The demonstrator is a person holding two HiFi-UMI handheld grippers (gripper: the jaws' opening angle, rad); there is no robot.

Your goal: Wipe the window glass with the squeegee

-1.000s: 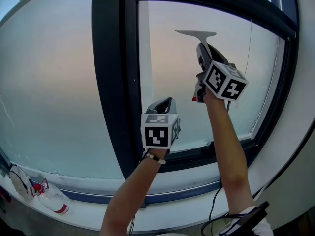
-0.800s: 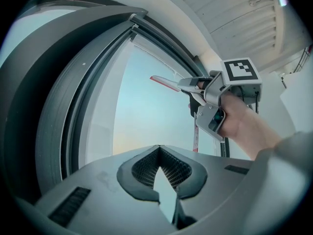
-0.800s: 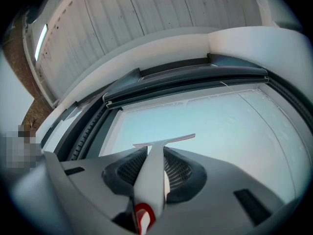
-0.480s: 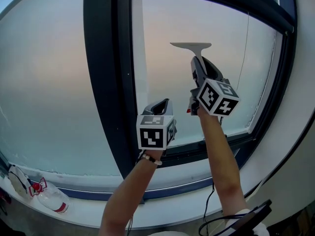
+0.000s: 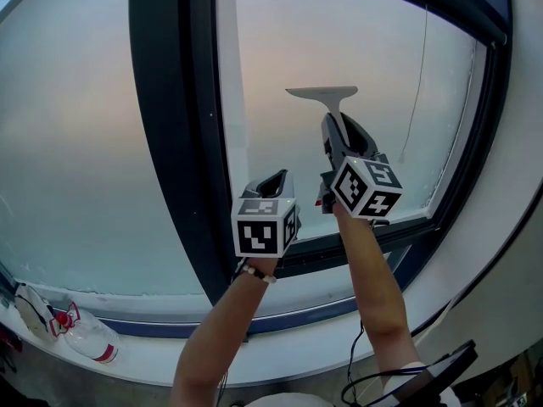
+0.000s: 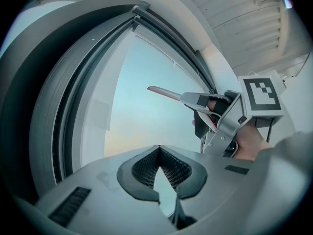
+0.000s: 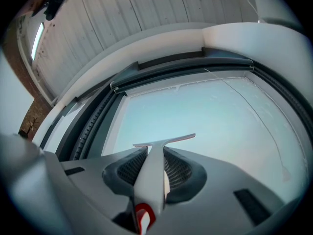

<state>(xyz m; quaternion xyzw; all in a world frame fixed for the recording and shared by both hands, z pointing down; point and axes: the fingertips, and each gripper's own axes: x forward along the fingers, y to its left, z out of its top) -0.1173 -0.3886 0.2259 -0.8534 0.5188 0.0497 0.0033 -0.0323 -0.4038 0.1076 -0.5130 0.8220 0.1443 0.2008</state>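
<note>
A white squeegee (image 5: 322,94) has its blade flat against the right pane of window glass (image 5: 373,49), a little above mid-height. My right gripper (image 5: 333,132) is shut on its handle, below the blade. The right gripper view shows the handle (image 7: 152,177) running between the pads up to the T-shaped blade (image 7: 165,141). My left gripper (image 5: 275,180) hovers lower left of it, near the dark mullion (image 5: 165,125), shut and holding nothing. From the left gripper view its tips (image 6: 159,150) meet, with the squeegee (image 6: 165,94) and right gripper (image 6: 217,114) ahead to the right.
A spray bottle (image 5: 85,339) and a white cloth (image 5: 32,306) lie on the sill at the lower left. A thin cord (image 5: 416,83) hangs along the pane's right side. The dark lower frame (image 5: 356,244) runs just under my grippers. A black cable (image 5: 356,359) trails below my right arm.
The right gripper has drawn the squeegee down the glass and slightly left. The left gripper has sunk a little too, still shut.
</note>
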